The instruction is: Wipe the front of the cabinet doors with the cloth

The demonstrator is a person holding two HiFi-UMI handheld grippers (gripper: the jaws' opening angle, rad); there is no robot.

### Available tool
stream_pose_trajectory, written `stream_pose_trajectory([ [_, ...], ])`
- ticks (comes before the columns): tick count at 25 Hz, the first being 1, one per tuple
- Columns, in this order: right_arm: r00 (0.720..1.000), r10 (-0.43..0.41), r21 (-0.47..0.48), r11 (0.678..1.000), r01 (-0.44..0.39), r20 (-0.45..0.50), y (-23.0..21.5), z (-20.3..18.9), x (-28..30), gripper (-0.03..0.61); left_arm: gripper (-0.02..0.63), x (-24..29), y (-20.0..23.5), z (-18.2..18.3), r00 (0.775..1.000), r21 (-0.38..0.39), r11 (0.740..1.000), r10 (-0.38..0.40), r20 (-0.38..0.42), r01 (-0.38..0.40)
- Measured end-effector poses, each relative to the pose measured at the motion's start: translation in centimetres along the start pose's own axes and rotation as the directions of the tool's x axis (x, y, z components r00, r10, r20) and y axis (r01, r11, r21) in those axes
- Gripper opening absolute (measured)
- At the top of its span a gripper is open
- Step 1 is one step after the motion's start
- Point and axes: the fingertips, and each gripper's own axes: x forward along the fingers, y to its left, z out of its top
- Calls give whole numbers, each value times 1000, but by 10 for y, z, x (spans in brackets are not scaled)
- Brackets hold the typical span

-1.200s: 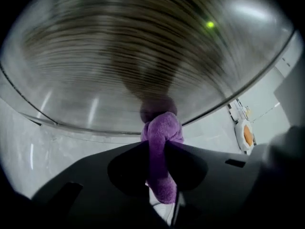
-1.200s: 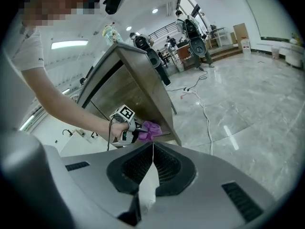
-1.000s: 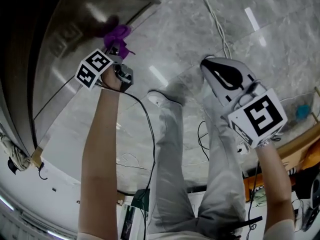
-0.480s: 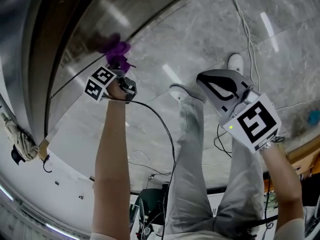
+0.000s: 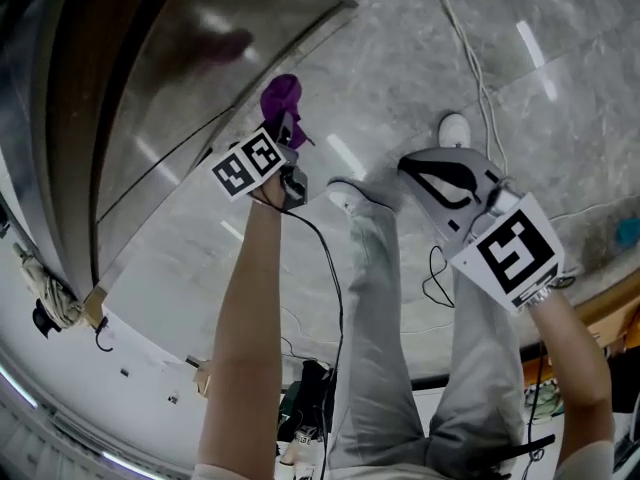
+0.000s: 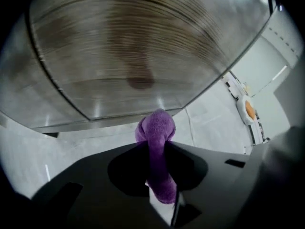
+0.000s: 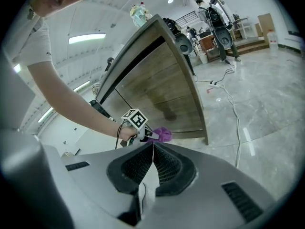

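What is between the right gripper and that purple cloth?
Only bare marble floor: the head view shows nothing between the right gripper and the cloth held by the left gripper.

The left gripper (image 5: 287, 130) holds the purple cloth (image 5: 280, 96), seemingly just off the cabinet door (image 5: 190, 78).

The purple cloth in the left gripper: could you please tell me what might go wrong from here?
The cloth is only a narrow bunch pinched by the left gripper, so pressing it on the cabinet door could pull it loose or let the hard fingers scrape the door. The black cable hanging from that gripper loops beside the person's legs and could snag.
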Motion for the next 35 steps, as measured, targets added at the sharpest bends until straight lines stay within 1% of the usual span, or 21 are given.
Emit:
stream_pose_trajectory([
  [3,997,-73,24,997,73,1,-44,-11,-36,27,86,38,-78,18,995,60,993,-99,0,99],
  [5,992,-128,47,991,128,0,-74,-16,-60,27,86,58,-122,27,991,107,985,-136,-15,137],
  [7,983,-185,70,980,184,2,-100,-20,-80,28,86,73,-154,37,987,136,978,-157,-24,159],
  [9,974,-227,91,970,226,8,-119,-26,-95,26,86,87,-173,45,986,124,978,-164,-23,166],
  [12,962,-274,130,954,268,24,-136,-37,-105,26,86,107,-173,52,990,84,986,-140,-30,142],
  [14,955,-296,164,944,287,32,-139,-44,-100,28,86,115,-156,55,995,61,993,-101,-26,102],
  [17,956,-291,186,942,279,36,-129,-50,-77,28,86,115,-113,67,1000,5,1000,-27,10,27],
  [20,967,-253,181,953,243,33,-102,-53,-49,28,86,102,-71,72,999,-31,999,19,31,-18],
  [22,976,-218,165,963,212,22,-80,-55,-31,28,86,89,-44,68,999,-34,999,28,35,-27],
  [24,983,-184,139,973,182,7,-58,-52,-15,28,86,75,-13,62,998,-57,997,50,41,-48],
  [27,989,-147,101,984,146,1,-31,-37,8,26,86,50,42,53,994,-121,988,103,42,-97],
  [30,992,-126,66,990,125,5,-13,-20,27,28,86,26,91,45,988,-159,977,149,41,-141],
  [35,992,-129,15,992,129,0,5,1,50,28,86,-6,147,26,980,-249,953,192,60,-172],
])
